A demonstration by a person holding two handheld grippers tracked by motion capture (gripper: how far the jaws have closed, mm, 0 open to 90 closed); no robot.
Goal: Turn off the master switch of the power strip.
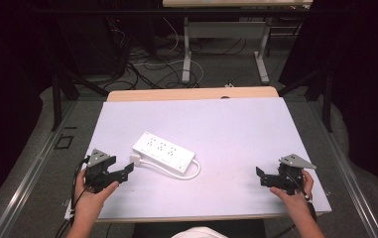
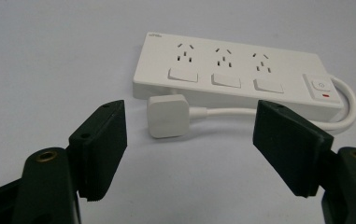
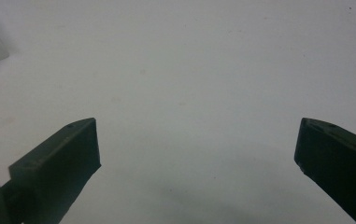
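High view: left tongs [image 1: 125, 171] gape beside power strip [image 1: 163, 151]

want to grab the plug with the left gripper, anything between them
Nothing visible. The left gripper is open and aimed at the plug, which lies flat on the table just ahead of the jaws, with bare table between. The power strip sits behind the plug, not in the path.
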